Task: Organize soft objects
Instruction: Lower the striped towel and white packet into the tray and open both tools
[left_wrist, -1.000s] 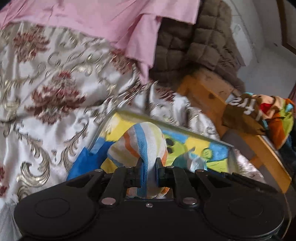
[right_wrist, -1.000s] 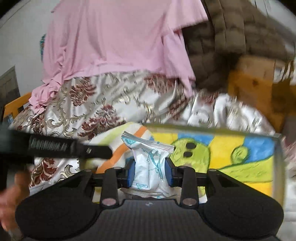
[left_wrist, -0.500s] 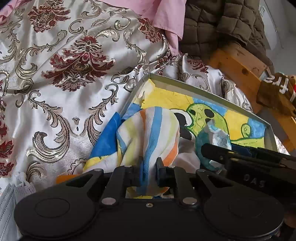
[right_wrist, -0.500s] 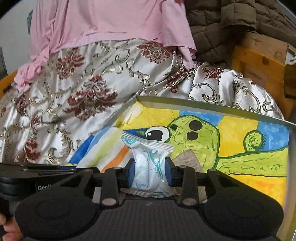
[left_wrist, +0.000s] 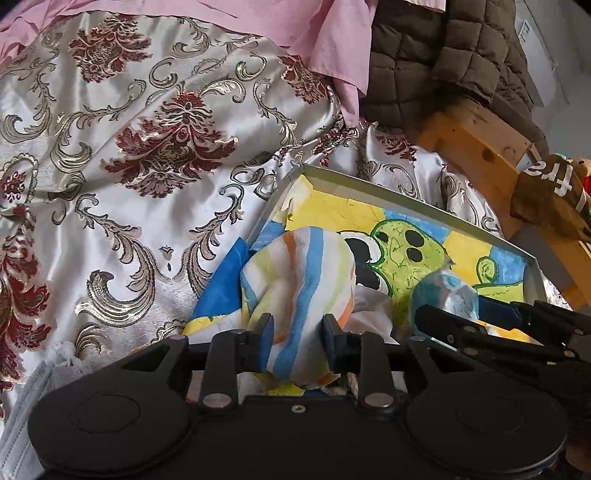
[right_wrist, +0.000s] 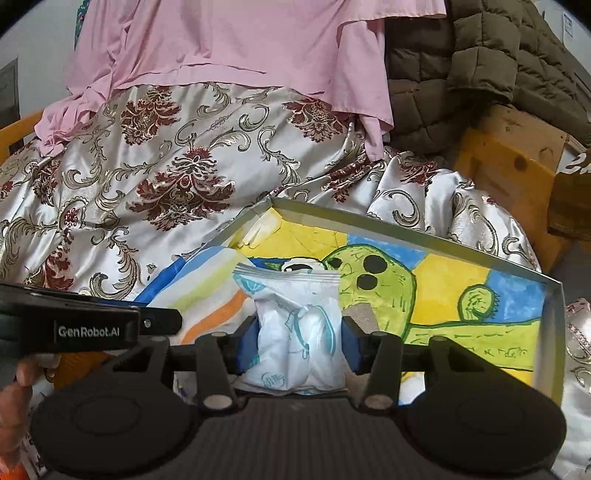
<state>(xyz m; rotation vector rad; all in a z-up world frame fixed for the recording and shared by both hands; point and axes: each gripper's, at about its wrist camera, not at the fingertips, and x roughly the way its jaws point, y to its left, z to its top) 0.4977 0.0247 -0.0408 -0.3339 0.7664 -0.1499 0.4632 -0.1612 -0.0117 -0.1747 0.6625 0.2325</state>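
Both jaws opening over the shallow grey tray with cactus drawing (right_wrist: 424, 242). Left gripper (left_wrist: 297, 338) releasing the striped soft cloth (left_wrist: 299, 273); right gripper (right_wrist: 299, 345) releasing the white crinkly sachet (right_wrist: 295, 325). Both light and limp; I'd regrip mid-bundle.

Both tools are matte black, with round housings, silver screws and blue finger pads (right_wrist: 352, 343); the left tool (right_wrist: 92, 325) reads "GenRobot.AI" in white.

Striped cloth (left_wrist: 299, 280) covers tray (left_wrist: 406, 199) near corner; packet (right_wrist: 299, 332) base behind tool.
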